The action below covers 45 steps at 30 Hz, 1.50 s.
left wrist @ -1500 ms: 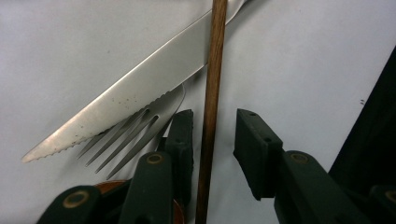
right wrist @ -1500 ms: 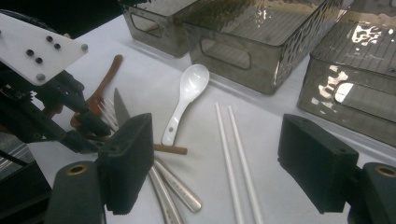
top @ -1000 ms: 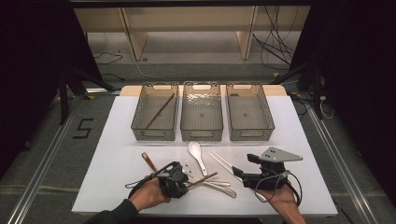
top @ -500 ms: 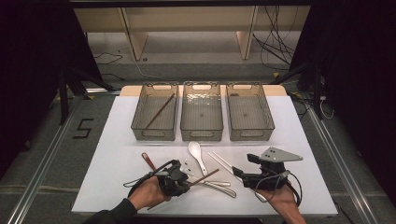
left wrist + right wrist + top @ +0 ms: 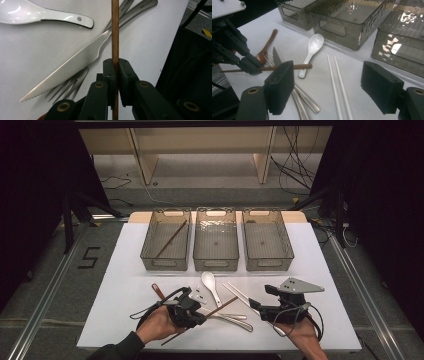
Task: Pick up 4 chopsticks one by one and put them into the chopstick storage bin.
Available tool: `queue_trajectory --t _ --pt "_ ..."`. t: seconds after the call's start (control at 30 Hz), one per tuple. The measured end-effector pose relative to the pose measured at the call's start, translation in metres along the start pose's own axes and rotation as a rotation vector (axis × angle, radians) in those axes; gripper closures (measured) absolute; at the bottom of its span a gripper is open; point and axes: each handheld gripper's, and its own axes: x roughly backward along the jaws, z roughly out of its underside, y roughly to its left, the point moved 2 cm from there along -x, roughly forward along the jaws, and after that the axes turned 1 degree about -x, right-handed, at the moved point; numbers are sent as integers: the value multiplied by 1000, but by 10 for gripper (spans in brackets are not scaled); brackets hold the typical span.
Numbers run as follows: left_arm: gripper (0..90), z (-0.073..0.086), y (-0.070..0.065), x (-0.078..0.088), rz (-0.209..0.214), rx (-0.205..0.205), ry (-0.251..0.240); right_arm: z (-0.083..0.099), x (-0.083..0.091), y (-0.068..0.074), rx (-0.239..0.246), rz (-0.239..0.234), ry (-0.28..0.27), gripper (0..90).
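Chopstick (image 5: 115, 30) sits pinched between the left gripper's (image 5: 115, 67) pads, crossing them mid-shaft so it can be lifted level off the cutlery pile near the table's (image 5: 120, 285) front edge. Its twin (image 5: 170, 239) already lies in the far left bin (image 5: 165, 261), likely its destination. The right gripper (image 5: 327, 82) waits spread wide above the white chopsticks (image 5: 335, 82).

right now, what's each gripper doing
left gripper: closed on the brown chopstick.
right gripper: open, holding nothing.
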Motion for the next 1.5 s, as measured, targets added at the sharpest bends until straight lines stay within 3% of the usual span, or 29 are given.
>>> queue_trajectory --t 0.2,0.47,0.87,1.03,1.2,1.5 --pt "843 -8 2 14 -2 3 -46 0 0 0 -1 0 0 277" --pt "843 -14 26 39 -52 48 -113 0 0 -1 -4 0 -1 277" --pt "843 -30 93 84 -210 156 -251 1 0 -1 -6 -2 -4 276" --pt "843 -38 124 101 -289 187 -280 1 0 -1 -11 -2 -5 277" --pt "843 -45 153 108 -339 219 -295 1 0 -1 -10 -6 -6 277" --pt "843 -60 188 112 -392 249 -318 1 0 -1 -10 -9 -5 277"
